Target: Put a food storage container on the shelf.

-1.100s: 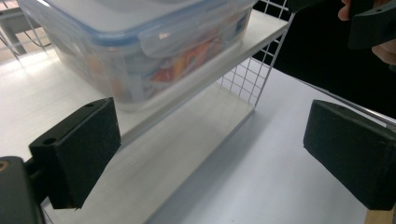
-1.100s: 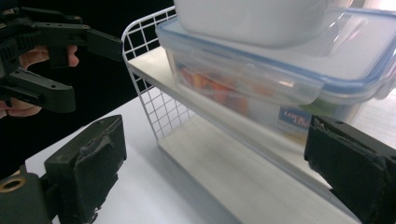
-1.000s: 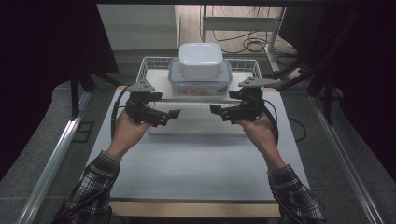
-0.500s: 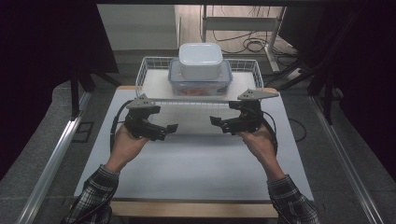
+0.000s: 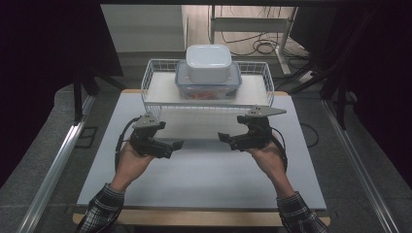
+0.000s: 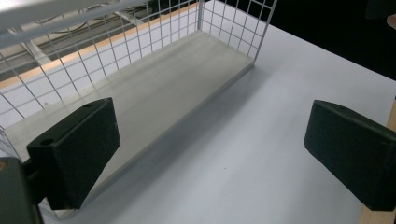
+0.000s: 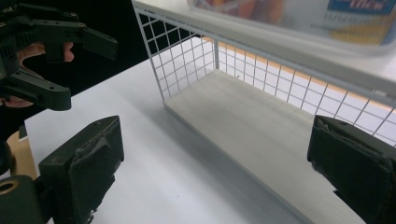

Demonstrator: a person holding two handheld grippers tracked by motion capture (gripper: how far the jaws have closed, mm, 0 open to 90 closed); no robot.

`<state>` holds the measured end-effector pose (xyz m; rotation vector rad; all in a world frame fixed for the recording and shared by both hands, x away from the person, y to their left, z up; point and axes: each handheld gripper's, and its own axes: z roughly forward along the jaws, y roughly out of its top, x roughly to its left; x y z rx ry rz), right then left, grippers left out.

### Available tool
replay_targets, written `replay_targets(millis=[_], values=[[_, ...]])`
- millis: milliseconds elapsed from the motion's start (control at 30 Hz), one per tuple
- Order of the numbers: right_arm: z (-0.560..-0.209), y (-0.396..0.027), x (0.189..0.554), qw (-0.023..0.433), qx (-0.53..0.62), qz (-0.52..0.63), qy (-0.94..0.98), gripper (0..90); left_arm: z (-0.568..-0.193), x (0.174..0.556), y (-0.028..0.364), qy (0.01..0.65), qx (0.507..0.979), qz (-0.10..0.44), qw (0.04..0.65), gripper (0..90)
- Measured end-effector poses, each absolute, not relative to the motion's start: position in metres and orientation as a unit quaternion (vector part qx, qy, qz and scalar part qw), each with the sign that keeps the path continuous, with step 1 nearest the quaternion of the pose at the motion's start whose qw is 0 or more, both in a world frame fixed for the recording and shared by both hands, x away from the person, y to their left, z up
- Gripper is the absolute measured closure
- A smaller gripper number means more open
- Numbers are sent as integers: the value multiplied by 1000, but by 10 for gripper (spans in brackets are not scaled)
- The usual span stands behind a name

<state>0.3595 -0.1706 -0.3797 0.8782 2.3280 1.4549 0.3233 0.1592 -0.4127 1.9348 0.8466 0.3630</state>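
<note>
Both hands have drawn back toward the near side of the bench [image 5: 204,179], away from the wire rack [image 5: 265,80] at the far edge. The left gripper [image 5: 176,144] and right gripper [image 5: 221,137] face each other, fingers wide and holding nothing. That looks like a retreat or a reset. 2 stacked tubs [image 5: 208,73] sit on the rack's top; its lower shelf [image 6: 154,107] lies bare, nothing blocking it.

Dim surround, table [image 5: 204,179] evenly top-lit, soft shadows. Container [image 7: 299,18] blurred at the right gripper view's top edge; jaws sharp.
</note>
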Motion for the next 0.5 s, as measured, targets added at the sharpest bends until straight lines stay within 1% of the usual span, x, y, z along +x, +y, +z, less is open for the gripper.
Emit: replay_targets(millis=[333,500], values=[[-395,-174,353,126,301,495,805,37,-427,318,160,351,796,151,469,35],[-401,-177,349,124,304,491,807,19,-433,312,163,355,794,150,469,35]])
